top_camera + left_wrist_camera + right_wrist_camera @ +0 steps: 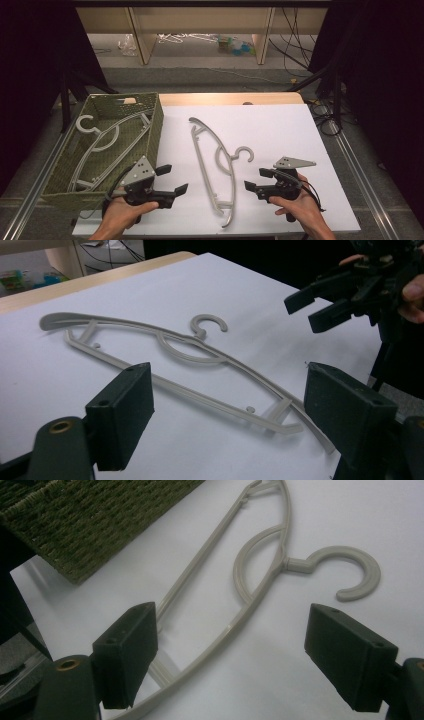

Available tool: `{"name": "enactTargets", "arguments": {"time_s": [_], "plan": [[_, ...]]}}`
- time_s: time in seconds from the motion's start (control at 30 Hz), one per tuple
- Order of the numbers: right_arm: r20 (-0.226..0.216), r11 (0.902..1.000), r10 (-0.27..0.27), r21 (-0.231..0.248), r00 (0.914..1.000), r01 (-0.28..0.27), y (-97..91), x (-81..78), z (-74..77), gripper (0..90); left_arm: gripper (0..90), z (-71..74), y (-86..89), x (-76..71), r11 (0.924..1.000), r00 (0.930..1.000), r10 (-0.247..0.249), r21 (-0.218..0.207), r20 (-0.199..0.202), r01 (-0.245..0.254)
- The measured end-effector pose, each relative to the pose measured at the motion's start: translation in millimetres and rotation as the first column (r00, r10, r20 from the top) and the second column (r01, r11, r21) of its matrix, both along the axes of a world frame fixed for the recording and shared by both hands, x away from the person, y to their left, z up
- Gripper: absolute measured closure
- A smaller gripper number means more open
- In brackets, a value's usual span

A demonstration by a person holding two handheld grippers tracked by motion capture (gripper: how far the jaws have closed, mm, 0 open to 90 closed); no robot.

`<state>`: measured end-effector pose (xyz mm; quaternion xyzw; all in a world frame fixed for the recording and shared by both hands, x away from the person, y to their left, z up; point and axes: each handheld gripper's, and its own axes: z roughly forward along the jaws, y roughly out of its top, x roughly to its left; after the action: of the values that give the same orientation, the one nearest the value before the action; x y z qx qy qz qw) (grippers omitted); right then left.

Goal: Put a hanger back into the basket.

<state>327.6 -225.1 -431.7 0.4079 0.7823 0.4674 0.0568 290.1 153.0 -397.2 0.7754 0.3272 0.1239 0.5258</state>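
Observation:
A grey plastic hanger [215,165] lies flat on the white tabletop [280,130], hook pointing right; it also shows in the left gripper view [165,347] and the right gripper view [260,570]. My left gripper [172,180] hovers just left of the hanger's lower end, jaws wide apart, nothing between them [227,410]. My right gripper [257,179] sits just right of the hanger below its hook, also open and empty [232,650]. A second grey hanger [107,142] rests inside the woven green basket [157,125].
The basket stands at the table's left edge, its wall close to my left gripper. A wooden strip [225,98] edges the table's far side. Shelving legs [142,40] and cables [300,45] lie on the floor beyond. Bare white surface stretches to the right.

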Motion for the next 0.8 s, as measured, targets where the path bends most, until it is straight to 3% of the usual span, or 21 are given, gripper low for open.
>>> {"name": "enactTargets", "arguments": {"time_s": [0.07,0.33,0.47,0.6,0.67,0.8], "plan": [[0.010,0.9997,-0.002,-0.024,0.9999,0.003,-0.8,-0.1,0.5,21.7,19.5,-3.9,-2.2,-2.5,1.0000,1.0000,-0.002,-0.005,-0.006,0.002],[0.021,0.9998,-0.007,-0.017,0.9997,0.007,1.0,-0.2,-1.2,21.5,18.3,-21.9,-7.4,-9.8,0.9999,0.9996,-0.013,0.001,-0.025,0.013],[0.015,0.9995,-0.008,-0.032,0.9999,0.009,2.5,0.9,-2.6,21.4,18.0,-23.4,-8.6,-11.1,0.9995,0.9996,-0.025,0.018,-0.008,0.026],[0.005,0.9971,-0.022,-0.073,0.9998,0.022,8.2,5.3,-4.9,21.5,17.9,-27.0,-9.2,-11.1,0.9992,0.9993,-0.035,0.021,-0.016,0.035],[0.005,0.9949,-0.019,-0.099,0.9998,0.019,11.9,8.2,-5.9,21.6,17.9,-28.0,-9.8,-12.7,0.9997,0.9993,-0.017,0.019,-0.032,0.017],[-0.019,0.9884,-0.014,-0.151,0.9997,0.011,24.5,17.2,-8.4,22.7,17.8,-28.3,-9.9,-14.6,0.9984,0.9989,-0.040,0.038,-0.023,0.041]]}}
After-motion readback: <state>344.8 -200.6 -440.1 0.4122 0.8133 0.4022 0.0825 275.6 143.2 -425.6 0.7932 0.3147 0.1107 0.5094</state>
